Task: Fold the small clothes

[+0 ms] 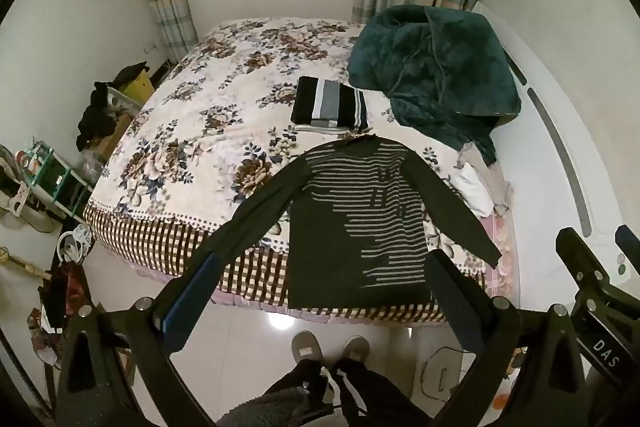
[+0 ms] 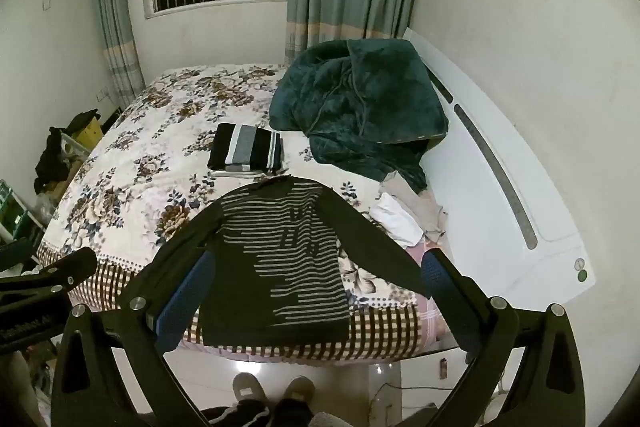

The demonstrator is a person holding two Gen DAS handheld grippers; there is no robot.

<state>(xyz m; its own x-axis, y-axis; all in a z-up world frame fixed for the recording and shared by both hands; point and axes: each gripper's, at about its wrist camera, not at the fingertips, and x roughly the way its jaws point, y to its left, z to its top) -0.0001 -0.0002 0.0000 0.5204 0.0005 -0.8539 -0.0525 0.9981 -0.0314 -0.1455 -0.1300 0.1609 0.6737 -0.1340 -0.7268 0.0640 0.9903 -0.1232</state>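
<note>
Already spread: dark striped sweater [image 1: 352, 223] lay flat on the bed [image 1: 208, 131], lower centre of frame, sleeves out, hem at the bed's edge.
Left gripper [image 1: 324, 283] and right gripper [image 2: 316, 287] both hung above it, fingers fully apart, holding nothing. Folded striped garment [image 1: 330, 105] sat just beyond the collar. Risk, judged: hem overhanging the edge could slide floorward when one sleeve is pulled; thin knit may bunch under a pinch.

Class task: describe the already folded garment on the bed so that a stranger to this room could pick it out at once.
Start at the floral bed cover. Beyond the collar of the spread-out dark sweater, left of the teal blanket, lies the folded garment. It alone is a neat rectangle with broad black, grey and white bands.
</note>
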